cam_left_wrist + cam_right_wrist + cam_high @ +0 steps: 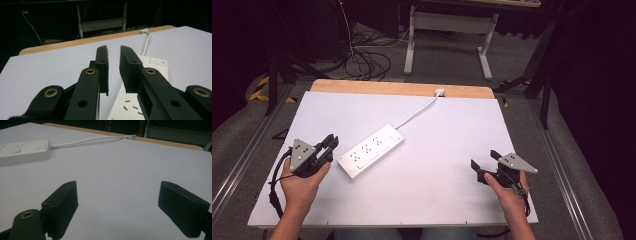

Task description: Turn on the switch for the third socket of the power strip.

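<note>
A white power strip [371, 151] lies at an angle on the white tabletop [442, 145], left of centre, its white cable [417, 114] running to the far edge. My left gripper [332, 142] rests just left of the strip, held by a hand. In the left gripper view the left gripper [113, 50] has a narrow gap between its jaws with nothing in it, and the power strip [155, 66] lies just beyond on the right. My right gripper [484, 158] sits near the front right, wide open and empty. Ahead of the right gripper [118, 186] is bare table, with the power strip [22, 151] far left.
A wooden strip [402, 88] runs along the table's far edge. Beyond it stand a desk frame's white legs [447, 30] and loose cables [362, 60] on the floor. Metal rails [242, 160] flank the table on both sides.
</note>
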`<state>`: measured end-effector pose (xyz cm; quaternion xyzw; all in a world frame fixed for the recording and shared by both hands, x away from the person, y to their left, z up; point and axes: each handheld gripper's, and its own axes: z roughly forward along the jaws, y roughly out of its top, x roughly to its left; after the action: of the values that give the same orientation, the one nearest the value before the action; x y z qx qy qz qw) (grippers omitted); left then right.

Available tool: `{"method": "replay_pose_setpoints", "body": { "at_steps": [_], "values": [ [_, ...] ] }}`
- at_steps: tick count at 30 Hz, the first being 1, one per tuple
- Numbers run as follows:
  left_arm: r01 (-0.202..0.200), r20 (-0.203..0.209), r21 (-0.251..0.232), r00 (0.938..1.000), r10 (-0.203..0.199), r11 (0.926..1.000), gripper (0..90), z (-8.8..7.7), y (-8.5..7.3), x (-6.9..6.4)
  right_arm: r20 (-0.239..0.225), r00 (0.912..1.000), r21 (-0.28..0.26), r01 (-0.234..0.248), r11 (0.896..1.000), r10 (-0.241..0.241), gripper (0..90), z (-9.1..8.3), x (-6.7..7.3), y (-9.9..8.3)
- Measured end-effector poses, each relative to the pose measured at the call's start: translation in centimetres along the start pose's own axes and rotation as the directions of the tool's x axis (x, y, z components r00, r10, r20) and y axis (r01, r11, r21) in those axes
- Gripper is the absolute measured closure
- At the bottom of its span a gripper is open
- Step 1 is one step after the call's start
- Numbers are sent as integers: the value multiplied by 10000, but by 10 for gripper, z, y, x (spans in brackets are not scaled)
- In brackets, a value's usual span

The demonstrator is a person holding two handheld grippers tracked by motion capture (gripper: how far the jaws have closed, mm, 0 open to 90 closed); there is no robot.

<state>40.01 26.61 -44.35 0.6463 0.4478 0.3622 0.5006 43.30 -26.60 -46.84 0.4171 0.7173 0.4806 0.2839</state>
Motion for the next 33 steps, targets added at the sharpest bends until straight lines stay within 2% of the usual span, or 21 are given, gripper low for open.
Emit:
{"method": "replay_pose_setpoints", "body": {
  "at_steps": [33],
  "values": [
    [251,-72,-51,9997,-251,9997,533,-1,-2,3,-22,10000,26,-46,10000,46,166,1,0,0]
  ]
}}
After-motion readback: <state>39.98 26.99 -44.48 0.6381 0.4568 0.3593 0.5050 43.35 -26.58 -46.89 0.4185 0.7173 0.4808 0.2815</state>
